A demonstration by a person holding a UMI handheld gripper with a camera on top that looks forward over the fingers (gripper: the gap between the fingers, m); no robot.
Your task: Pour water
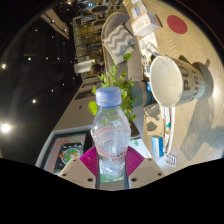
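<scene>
A clear plastic water bottle [110,128] with a blue cap stands upright between my two fingers. My gripper [111,163] is shut on the bottle, with both pink pads [92,160] pressed against its lower body. The whole scene looks tilted, with the tabletop swung to the right. A white cup [172,80] with a dark print lies beyond the bottle to the right, its open mouth facing the bottle. The bottle's base is hidden between the fingers.
A green leafy plant [117,80] rises just behind the bottle. Farther off stand a zigzag-patterned container [119,42] and shelving [88,40]. A red disc [177,24] lies on the pale table [195,130]. A colourful card [68,152] sits left of the fingers.
</scene>
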